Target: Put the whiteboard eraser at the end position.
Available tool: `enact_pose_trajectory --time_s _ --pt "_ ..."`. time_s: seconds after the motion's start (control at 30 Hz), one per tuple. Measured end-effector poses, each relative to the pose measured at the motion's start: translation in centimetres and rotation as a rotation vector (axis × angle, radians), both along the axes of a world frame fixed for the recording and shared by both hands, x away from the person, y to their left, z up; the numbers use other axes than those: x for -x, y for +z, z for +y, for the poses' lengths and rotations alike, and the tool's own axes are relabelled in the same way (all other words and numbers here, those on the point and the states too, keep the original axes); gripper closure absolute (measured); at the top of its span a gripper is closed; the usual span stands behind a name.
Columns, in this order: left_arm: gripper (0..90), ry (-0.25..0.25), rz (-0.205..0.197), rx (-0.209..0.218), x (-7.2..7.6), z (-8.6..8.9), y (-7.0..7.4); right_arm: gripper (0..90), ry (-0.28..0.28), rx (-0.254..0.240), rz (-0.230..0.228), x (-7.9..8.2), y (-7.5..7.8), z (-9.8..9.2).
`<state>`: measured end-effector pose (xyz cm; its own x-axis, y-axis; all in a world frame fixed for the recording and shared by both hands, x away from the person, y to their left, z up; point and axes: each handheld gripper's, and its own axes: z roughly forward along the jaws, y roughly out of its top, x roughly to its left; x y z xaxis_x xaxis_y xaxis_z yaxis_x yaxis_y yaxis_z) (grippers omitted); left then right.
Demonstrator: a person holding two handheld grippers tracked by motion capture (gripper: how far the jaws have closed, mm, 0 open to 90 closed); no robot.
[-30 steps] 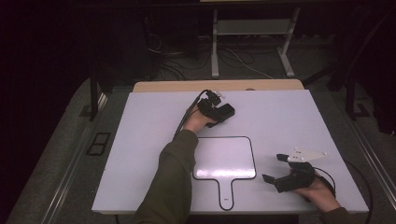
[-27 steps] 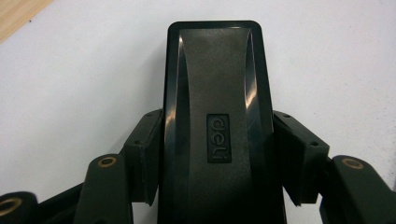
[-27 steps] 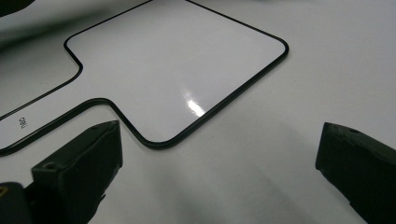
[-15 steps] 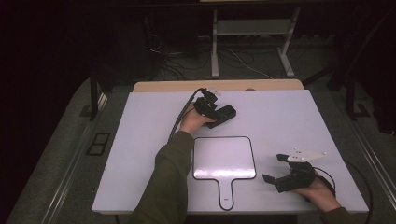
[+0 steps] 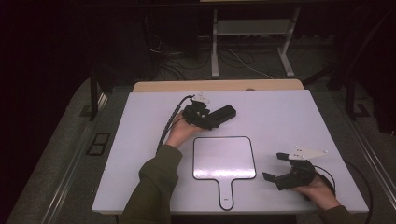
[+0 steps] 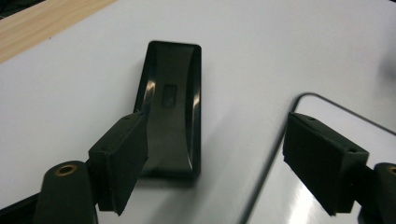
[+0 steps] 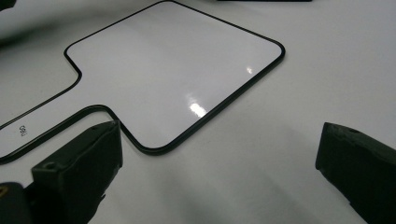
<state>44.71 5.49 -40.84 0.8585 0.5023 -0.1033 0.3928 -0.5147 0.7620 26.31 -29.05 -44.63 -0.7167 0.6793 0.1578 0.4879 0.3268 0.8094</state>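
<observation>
A glossy black oblong block (image 5: pixel 225 113) lies flat on the white table (image 5: pixel 289 116), far of centre. My left gripper (image 5: pixel 212 120) sits just left of it. Its jaws have just been opening, and the block (image 6: pixel 170 112) lies ahead of the left pad without being pressed by either pad. A white paddle-shaped board with a black rim (image 5: pixel 224 157) lies at the table's middle front. My right gripper (image 5: pixel 275 166) rests at the front right, open with nothing in it, aimed at the board (image 7: pixel 173 65).
A wooden strip (image 5: pixel 215 86) runs along the table's far edge. Beyond it are a metal stand (image 5: pixel 252 28) and cables on the dark floor. The left gripper's cable (image 5: pixel 168 123) trails across the table. A corner of the board (image 6: pixel 271 200) lies under the left gripper.
My left gripper has drawn back a little to the left, away from the black block, which stays on the table. The right gripper has not moved.
</observation>
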Motion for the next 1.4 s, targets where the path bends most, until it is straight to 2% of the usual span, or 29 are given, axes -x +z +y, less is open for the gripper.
enact_pose_trajectory --time_s 0.23,0.53,0.83,1.1,1.27,1.33,1.4 --pt "20.0 0.013 -0.028 0.028 2.6 1.5 0.4 0.0 -0.007 -0.003 -0.004 0.1 0.1 0.0" --pt "14.3 0.037 -0.057 0.057 5.8 3.9 0.6 0.0 -0.008 -0.005 -0.002 0.1 0.1 -0.1" --pt "11.8 0.036 -0.081 0.070 9.5 5.8 0.3 0.0 -0.014 -0.012 -0.001 0.1 0.0 -0.2" --pt "6.1 0.066 -0.100 0.094 11.9 7.6 -0.3 0.0 -0.032 -0.014 0.005 -0.1 -0.1 -0.7" --pt "2.2 0.094 -0.098 0.114 13.3 9.0 -1.2 0.0 -0.036 -0.018 0.007 -0.1 -0.1 -0.9" --pt "0.0 0.094 -0.081 0.117 13.7 9.4 -1.6 0.0 -0.034 -0.013 0.007 -0.1 -0.1 -0.8" --pt "0.0 0.099 -0.082 0.108 14.3 9.8 -2.0 0.0 -0.035 -0.012 0.008 -0.1 -0.1 -0.7"
